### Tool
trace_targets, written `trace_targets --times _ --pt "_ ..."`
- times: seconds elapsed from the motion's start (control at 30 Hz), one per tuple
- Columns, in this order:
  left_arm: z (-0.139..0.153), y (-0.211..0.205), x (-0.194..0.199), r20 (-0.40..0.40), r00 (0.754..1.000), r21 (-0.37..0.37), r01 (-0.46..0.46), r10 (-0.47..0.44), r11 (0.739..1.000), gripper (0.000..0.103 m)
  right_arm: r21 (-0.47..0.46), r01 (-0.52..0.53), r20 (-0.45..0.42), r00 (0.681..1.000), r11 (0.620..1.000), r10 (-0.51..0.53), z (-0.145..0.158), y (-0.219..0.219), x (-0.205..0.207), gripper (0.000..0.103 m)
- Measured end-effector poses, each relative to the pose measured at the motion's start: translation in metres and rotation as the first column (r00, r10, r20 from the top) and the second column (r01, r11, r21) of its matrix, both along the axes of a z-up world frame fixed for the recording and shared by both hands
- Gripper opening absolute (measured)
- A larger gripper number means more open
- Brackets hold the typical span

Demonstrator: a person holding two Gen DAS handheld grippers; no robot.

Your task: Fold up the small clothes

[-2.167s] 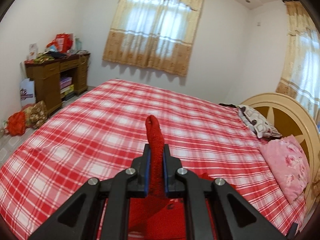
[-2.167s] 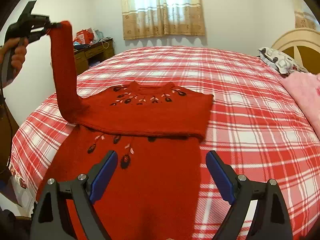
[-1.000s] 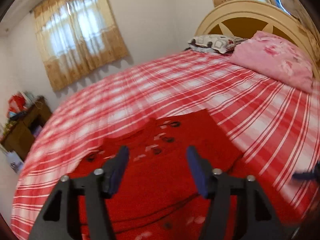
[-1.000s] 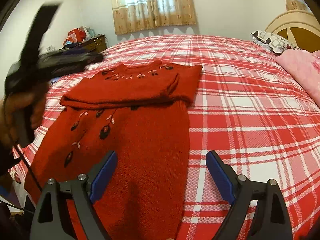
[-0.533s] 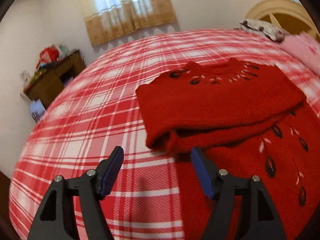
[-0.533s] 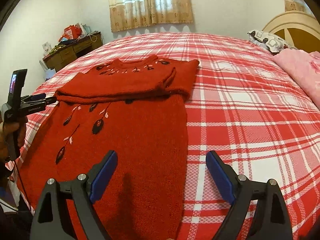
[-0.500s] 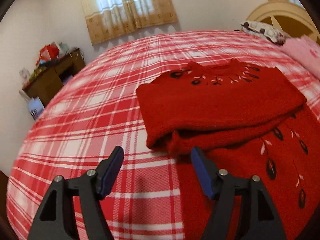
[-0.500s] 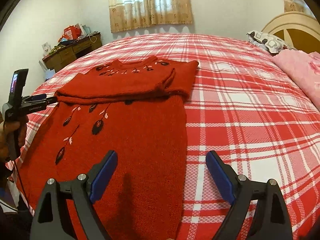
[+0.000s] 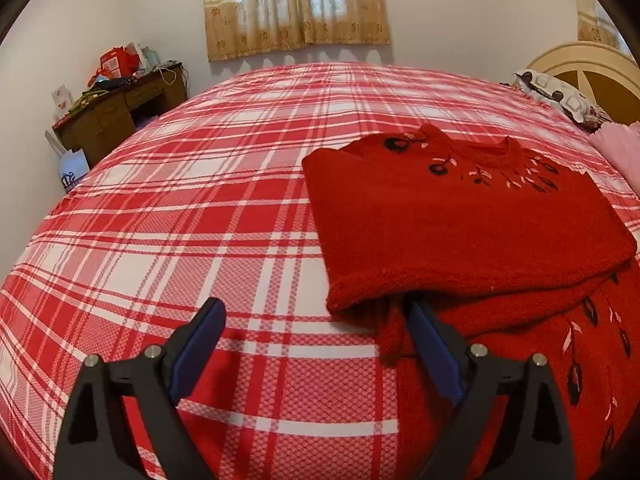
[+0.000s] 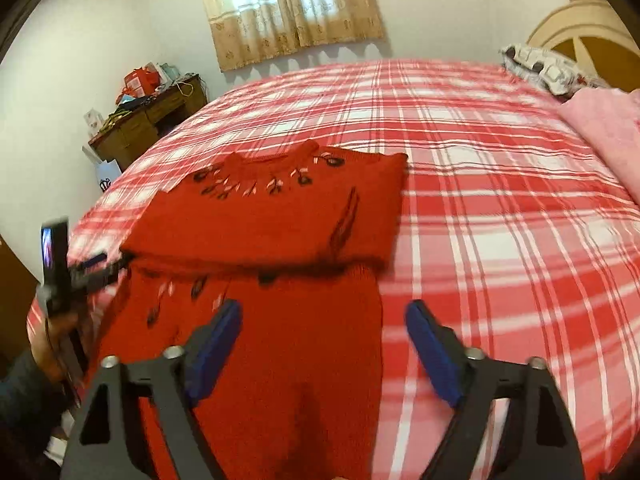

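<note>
We no longer hold anything. A couple of seconds ago our left tool [image 9: 314, 340] was clamped on the sleeve of the red sweater [image 10: 280, 216] and held it high in the air; now that sleeve lies folded across the chest, and the tool stands wide and empty, low at the sweater's left edge, its right finger [image 9: 434, 352] just beside the thick fold where the sleeve turns back. Our right tool [image 10: 324, 344] is also wide and empty, as it has been throughout, but it has come in closer over the lower body of the garment.

The sweater lies flat on the plaid bed [image 9: 200, 208], near the foot, neckline toward the far side, with both sleeves laid over the embroidered chest as one band. The long lower part is spread toward us, not yet folded.

We judge the sleeve stage done. What is left is likely to bring the hem up over the band, and our two tools seem to be placed for that. The knit is thick and may bulge at the fold.
</note>
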State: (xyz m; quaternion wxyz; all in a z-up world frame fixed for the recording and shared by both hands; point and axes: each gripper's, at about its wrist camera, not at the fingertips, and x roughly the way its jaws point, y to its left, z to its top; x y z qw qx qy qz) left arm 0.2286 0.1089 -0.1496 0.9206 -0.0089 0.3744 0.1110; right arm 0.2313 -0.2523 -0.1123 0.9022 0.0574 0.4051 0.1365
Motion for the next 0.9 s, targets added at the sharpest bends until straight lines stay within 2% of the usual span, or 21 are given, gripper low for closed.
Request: trace_targets --times 0.13,0.2,0.23,0.27,0.33,0.43,0.63,0.8,0.9 --pt "-0.002 0.006 0.002 -0.003 1.000 -0.032 0.000 0.000 0.999 0.097 -0.015 0.017 -0.042 0.999 1.000 -0.018 -0.003 0.008 0.042 0.059" --pt "-0.003 0.009 0.003 -0.001 1.000 -0.045 0.001 -0.001 0.999 0.098 0.007 0.005 -0.081 0.997 1.000 -0.004 -0.011 0.015 0.060 0.050" --pt "-0.003 0.009 0.002 0.000 1.000 -0.046 0.000 0.000 0.999 0.098 0.020 0.007 -0.101 0.995 1.000 -0.005 -0.017 0.018 0.068 0.041" --pt "-0.003 0.008 0.002 0.002 1.000 -0.046 0.000 0.000 0.999 0.098 0.025 0.008 -0.122 0.993 1.000 -0.005 -0.023 0.022 0.076 0.036" --pt "-0.004 0.008 0.002 0.003 1.000 -0.043 0.002 -0.002 0.999 0.098 0.013 0.005 -0.141 0.990 1.000 -0.003 -0.032 0.029 0.082 0.011" --pt "-0.004 0.009 0.002 0.001 1.000 -0.049 -0.002 0.002 0.999 0.100 -0.028 0.004 -0.103 0.995 1.000 -0.007 -0.030 0.035 0.078 0.008" --pt "-0.007 0.013 0.003 -0.009 1.000 -0.093 -0.012 0.011 0.996 0.102 -0.078 0.046 0.020 0.999 0.996 -0.044 -0.001 0.021 0.060 0.006" --pt "-0.007 0.014 0.003 -0.013 1.000 -0.095 -0.018 0.017 0.995 0.103 -0.089 0.104 -0.024 0.994 0.991 -0.106 -0.013 0.003 0.069 0.006" --pt "-0.008 0.016 0.003 -0.016 1.000 -0.098 -0.020 0.019 0.995 0.103 -0.163 0.107 -0.045 0.992 0.981 -0.115 -0.030 0.007 0.071 0.006"
